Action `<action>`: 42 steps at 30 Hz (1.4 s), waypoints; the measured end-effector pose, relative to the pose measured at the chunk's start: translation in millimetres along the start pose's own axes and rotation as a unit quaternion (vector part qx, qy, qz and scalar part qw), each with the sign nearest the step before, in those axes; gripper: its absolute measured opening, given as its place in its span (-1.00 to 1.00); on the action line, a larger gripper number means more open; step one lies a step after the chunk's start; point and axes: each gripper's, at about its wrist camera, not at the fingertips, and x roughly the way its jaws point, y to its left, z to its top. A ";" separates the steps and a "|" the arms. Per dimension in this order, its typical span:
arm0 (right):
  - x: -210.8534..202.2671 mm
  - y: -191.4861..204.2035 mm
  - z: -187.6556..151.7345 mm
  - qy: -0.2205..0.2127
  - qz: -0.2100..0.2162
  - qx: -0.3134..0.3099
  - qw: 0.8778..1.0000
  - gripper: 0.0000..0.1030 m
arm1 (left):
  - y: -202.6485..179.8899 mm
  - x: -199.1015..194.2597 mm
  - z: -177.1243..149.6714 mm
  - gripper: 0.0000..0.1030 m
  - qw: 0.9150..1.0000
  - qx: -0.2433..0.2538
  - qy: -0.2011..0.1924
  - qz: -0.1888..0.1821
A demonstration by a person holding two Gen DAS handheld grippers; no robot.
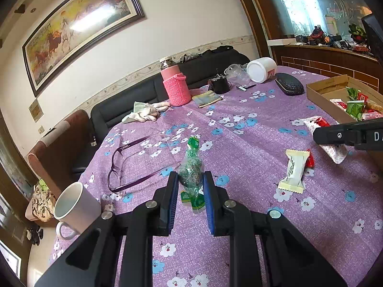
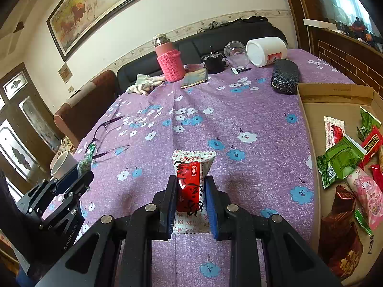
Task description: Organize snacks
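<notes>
1. Now, left tool (image 1: 190, 181) clenched on green twist-wrapped candy (image 1: 191, 167), lifted off the surface (image 1: 239, 251) near its left edge, by purple glasses (image 1: 124, 165) & white mug (image 1: 76, 205).
2. Right tool (image 2: 190, 183) grasping red-and-white snack pack (image 2: 191, 181), held above mid-surface, w/ cardboard box (image 2: 335, 93) close at the right edge.
3. Box holds green, red, pink & brown snack packs.
4. Cream snack packet (image 1: 293, 171) lies on the surface toward right, small red candy (image 1: 310, 159) touching it.
5. Far edge: pink knit-sleeved flask (image 1: 176, 86), white jar (image 1: 261, 69) on its side, black glasses case (image 1: 289, 83).
</notes>
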 end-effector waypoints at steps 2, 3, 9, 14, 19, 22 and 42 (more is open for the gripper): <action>-2.3 -2.4 0.6 -0.002 -0.001 0.007 1.000 -0.53 | 0.0 -0.2 -0.3 -0.61 1.000 0.000 0.000 0.002; -3.6 -4.3 1.1 -0.003 -0.002 0.010 1.000 -0.53 | 0.1 -0.6 -0.4 -0.61 1.000 0.000 -0.001 0.004; -45.1 -36.6 3.6 -0.050 -0.014 0.068 0.996 -0.53 | 5.5 -3.6 1.3 -0.61 1.000 -0.013 -0.003 -0.017; -89.4 -85.5 -8.5 -0.097 -0.050 0.120 0.987 -0.53 | 12.7 -12.2 3.3 -0.61 0.997 -0.035 -0.010 -0.065; -125.4 -128.8 -22.1 -0.122 -0.100 0.143 0.977 -0.53 | 13.9 -17.4 4.9 -0.61 0.993 -0.048 -0.014 -0.103; -137.9 -150.0 -31.3 -0.127 -0.125 0.155 0.972 -0.53 | 13.5 -15.7 8.6 -0.61 0.988 -0.061 0.002 -0.140; -140.7 -189.9 -45.6 -0.111 -0.144 0.218 0.959 -0.50 | -195.1 -56.3 76.7 -0.61 0.939 0.018 0.049 -0.340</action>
